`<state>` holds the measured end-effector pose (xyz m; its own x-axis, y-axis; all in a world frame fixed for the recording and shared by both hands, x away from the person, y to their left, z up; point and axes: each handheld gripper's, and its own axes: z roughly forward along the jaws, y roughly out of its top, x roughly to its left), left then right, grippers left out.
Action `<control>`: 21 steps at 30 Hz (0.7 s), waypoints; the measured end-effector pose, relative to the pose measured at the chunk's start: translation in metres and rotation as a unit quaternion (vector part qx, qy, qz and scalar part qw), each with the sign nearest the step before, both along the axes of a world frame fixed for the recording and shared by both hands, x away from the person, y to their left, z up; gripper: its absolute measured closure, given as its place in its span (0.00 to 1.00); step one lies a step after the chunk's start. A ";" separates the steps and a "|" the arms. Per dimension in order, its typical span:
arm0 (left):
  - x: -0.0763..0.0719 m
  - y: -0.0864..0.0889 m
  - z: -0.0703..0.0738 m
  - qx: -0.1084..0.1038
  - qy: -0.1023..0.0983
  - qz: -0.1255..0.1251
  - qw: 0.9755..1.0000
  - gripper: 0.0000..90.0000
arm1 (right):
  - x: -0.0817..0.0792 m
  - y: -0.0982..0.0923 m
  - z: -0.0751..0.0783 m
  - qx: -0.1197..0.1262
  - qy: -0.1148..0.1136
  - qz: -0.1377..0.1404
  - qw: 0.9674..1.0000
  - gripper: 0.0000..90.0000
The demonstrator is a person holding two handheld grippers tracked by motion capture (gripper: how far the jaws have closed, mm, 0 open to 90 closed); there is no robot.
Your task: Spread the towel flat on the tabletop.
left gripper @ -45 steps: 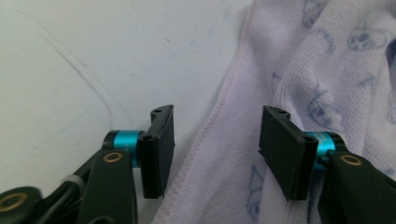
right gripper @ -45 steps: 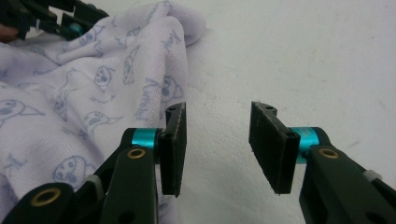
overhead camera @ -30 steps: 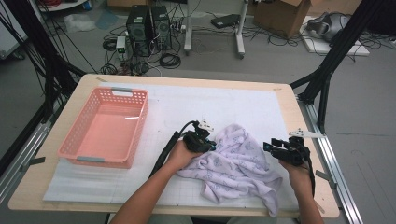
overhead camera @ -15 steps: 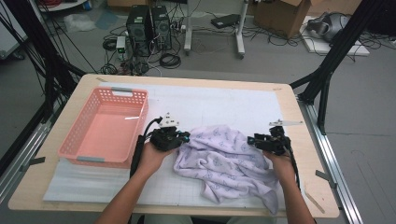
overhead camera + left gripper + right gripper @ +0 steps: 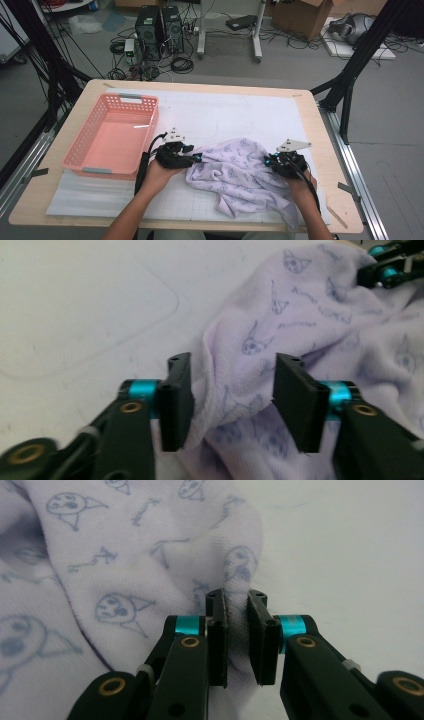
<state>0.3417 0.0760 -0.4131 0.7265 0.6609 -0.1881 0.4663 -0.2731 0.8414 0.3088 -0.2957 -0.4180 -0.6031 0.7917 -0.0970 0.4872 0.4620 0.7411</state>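
A: Where does the cloth [image 5: 240, 175] lie, and what has each hand got?

B: The lilac printed cloth sits crumpled on the white mat [image 5: 225, 115], just right of the pink basket [image 5: 112, 137]. The right gripper [image 5: 236, 630] pinches a fold at the cloth's right edge; its jaws have just been closing, and fabric is pressed between the pads. The left gripper [image 5: 232, 400] has just been opening: its jaws stand apart with the cloth's left hem between them, the pads not pressing on it.

A: So what does the person need to do well here?

B: Probably get a fresh hold on the left side so the cloth can be spread or folded. The left jaws should slide further along the hem and take a single layer near a corner, not a bunched wad. The right grip looks thin, so any pull should be gentle and level, or the fold may slip out.

A: Any risk from the basket?

B: Little; it stands apart from the left hand [image 5: 155, 175].
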 end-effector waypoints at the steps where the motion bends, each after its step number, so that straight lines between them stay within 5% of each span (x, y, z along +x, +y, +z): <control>1: 0.004 -0.005 0.003 0.003 -0.006 -0.003 1.000 0.50 | -0.003 -0.003 0.002 0.002 -0.009 -0.006 1.000 0.88; 5: 0.021 -0.030 0.007 0.012 -0.013 -0.011 1.000 0.47 | -0.005 -0.009 0.002 0.063 0.026 0.034 0.997 0.74; 7: 0.029 -0.043 0.005 0.017 -0.010 -0.013 1.000 0.47 | -0.008 -0.013 0.004 0.072 0.017 0.030 0.997 0.69; 12: 0.046 -0.068 -0.013 0.049 0.006 -0.009 0.999 0.47 | -0.014 -0.041 0.012 0.132 -0.009 -0.029 0.991 0.62; 16: 0.051 -0.081 -0.025 0.068 0.026 -0.022 0.997 0.47 | -0.017 -0.059 0.012 0.140 -0.014 -0.068 0.988 0.63; 21: 0.049 -0.097 -0.030 0.090 0.016 -0.043 0.995 0.47 | -0.014 -0.067 0.000 0.148 -0.003 -0.083 0.986 0.64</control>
